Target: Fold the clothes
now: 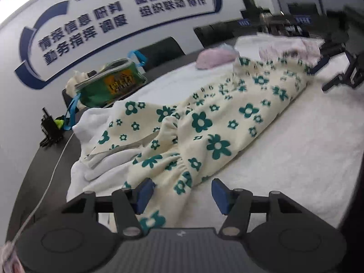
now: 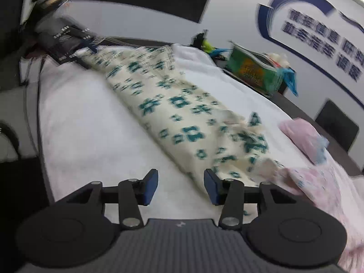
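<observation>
A cream garment with green flowers (image 1: pixel 204 127) lies stretched along the white cloth-covered table (image 1: pixel 295 150). My left gripper (image 1: pixel 179 195) is open, its blue pads either side of the garment's near elastic end, not closed on it. In the right wrist view the same garment (image 2: pixel 173 104) runs from far left to near right. My right gripper (image 2: pixel 180 187) is open just above its other end, with the right pad over the fabric edge. The right gripper also shows in the left wrist view (image 1: pixel 343 70) at the far end. The left gripper shows blurred at the far end in the right wrist view (image 2: pixel 66 43).
A green pouch with blue straps (image 1: pixel 109 84) and a black charger (image 1: pixel 51 127) sit on the dark table edge at left. A pink folded cloth (image 1: pixel 216 56) and a pale pink garment (image 1: pixel 293 47) lie at the far end. A white cable (image 1: pixel 52 173) runs along the left.
</observation>
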{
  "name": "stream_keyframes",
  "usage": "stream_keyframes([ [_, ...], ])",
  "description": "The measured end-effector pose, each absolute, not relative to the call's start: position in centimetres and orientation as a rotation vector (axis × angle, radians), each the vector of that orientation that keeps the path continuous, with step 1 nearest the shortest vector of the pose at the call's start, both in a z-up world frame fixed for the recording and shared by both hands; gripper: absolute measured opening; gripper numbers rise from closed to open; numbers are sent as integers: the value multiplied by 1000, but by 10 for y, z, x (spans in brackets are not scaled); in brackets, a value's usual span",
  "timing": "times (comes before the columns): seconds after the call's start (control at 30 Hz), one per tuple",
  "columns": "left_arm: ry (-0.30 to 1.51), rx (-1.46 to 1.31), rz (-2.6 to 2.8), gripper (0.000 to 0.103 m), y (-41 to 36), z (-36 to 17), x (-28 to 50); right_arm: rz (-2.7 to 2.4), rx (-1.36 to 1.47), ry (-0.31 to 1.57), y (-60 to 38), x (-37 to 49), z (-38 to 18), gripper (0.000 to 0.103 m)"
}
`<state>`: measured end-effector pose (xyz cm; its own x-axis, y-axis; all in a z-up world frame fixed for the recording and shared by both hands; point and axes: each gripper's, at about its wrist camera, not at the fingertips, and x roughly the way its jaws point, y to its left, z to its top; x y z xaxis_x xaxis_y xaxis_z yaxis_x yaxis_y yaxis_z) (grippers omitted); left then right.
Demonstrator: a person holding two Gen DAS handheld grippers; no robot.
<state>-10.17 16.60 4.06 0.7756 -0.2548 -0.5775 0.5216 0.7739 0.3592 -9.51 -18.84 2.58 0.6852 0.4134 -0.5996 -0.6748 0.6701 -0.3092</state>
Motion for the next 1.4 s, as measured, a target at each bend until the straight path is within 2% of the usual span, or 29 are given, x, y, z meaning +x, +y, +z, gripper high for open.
stream_keyframes([
  [0.07, 534, 579, -435, 57, 171, 35, -96, 628, -559, 516, -185, -89, 21, 43],
  [0.1, 535, 602, -431, 53, 173, 32, -93, 615, -555, 520, -187, -86, 20, 39],
  [0.23, 516, 663, -451, 32, 178, 24, -87, 565, -561, 525, -199, -79, 12, 32],
  [0.27, 518, 670, -455, 15, 176, 23, -86, 564, -566, 521, -199, -76, 10, 32],
  [0.3, 522, 680, -458, 8, 175, 22, -86, 567, -571, 515, -198, -73, 8, 31],
  [0.33, 526, 687, -462, 7, 174, 21, -86, 574, -571, 515, -196, -70, 6, 29],
  [0.37, 529, 678, -465, 4, 175, 23, -88, 583, -571, 517, -193, -67, 5, 16],
  [0.4, 531, 670, -469, 3, 177, 25, -90, 592, -570, 520, -191, -64, 3, 3],
  [0.5, 545, 601, -478, 2, 185, 39, -103, 614, -598, 538, -188, -66, 8, 0],
  [0.73, 512, 580, -541, 2, 182, 57, -159, 603, -588, 597, -207, -119, 39, 0],
  [0.87, 540, 586, -586, 3, 176, 47, -178, 577, -550, 670, -219, -152, 42, 0],
  [1.0, 559, 603, -528, 13, 185, 32, -181, 529, -577, 773, -222, -167, 29, 0],
  [1.07, 567, 560, -489, 18, 198, 34, -181, 518, -591, 780, -226, -171, 29, 0],
  [1.13, 553, 496, -438, 19, 214, 40, -184, 549, -538, 755, -231, -175, 40, 0],
  [1.23, 537, 412, -370, 19, 232, 44, -186, 598, -476, 601, -224, -182, 65, 3],
  [1.27, 535, 386, -351, 19, 237, 45, -186, 619, -466, 556, -218, -180, 71, 7],
  [1.33, 522, 327, -306, 19, 244, 45, -188, 664, -433, 473, -196, -170, 73, 29],
  [1.37, 513, 299, -283, 19, 247, 45, -190, 686, -415, 432, -184, -164, 74, 50],
  [1.4, 500, 271, -258, 19, 250, 46, -195, 708, -397, 391, -172, -158, 75, 54],
])
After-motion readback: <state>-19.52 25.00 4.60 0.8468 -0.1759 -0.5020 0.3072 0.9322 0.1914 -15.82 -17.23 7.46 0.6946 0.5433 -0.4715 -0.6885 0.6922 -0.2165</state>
